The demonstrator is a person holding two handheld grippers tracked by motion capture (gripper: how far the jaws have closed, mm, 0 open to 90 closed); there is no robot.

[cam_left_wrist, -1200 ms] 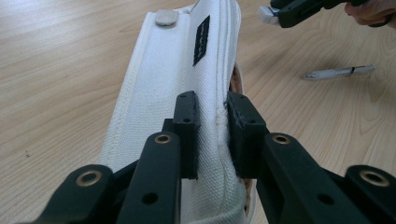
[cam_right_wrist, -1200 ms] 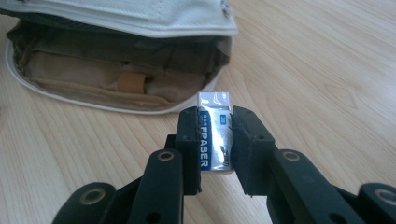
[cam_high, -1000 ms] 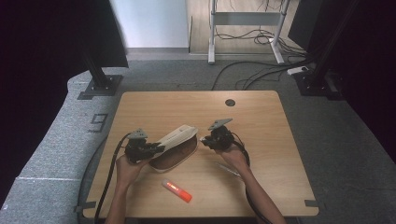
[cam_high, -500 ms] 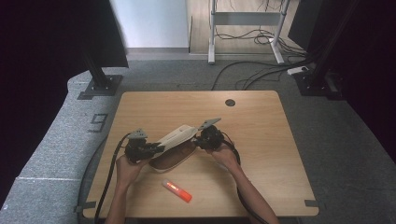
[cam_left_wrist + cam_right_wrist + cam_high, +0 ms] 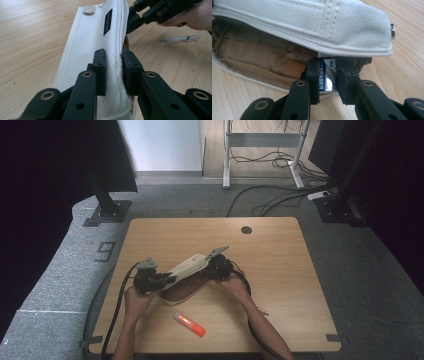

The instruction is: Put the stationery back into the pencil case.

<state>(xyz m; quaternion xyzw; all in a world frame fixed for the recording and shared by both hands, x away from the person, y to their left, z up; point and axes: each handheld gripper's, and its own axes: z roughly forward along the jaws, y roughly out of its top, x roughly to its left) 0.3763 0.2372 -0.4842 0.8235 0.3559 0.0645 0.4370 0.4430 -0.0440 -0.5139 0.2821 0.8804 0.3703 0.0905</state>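
A white canvas pencil case (image 5: pixel 186 268) lies open on the wooden table (image 5: pixel 280 260), its brown lining (image 5: pixel 249 53) showing. My left gripper (image 5: pixel 166 279) is shut on the edge of the case's white flap (image 5: pixel 100 30) and holds it raised; in the left gripper view its pads (image 5: pixel 100 60) pinch the seam. My right gripper (image 5: pixel 327 66) is shut on a blue-and-white eraser (image 5: pixel 327 77), right at the case's open mouth under the flap. In the high view the right gripper (image 5: pixel 211 269) touches the case's right end. A tan cylinder (image 5: pixel 293 68) lies inside.
An orange-and-white marker (image 5: pixel 189 323) lies near the table's front edge, below the case. A thin white pen (image 5: pixel 180 38) rests on the table beside the right forearm. A round cable hole (image 5: pixel 246 229) is at the back of the table.
My right gripper has moved left with the eraser, from beside the case to its open mouth. The left gripper has kept the flap raised.
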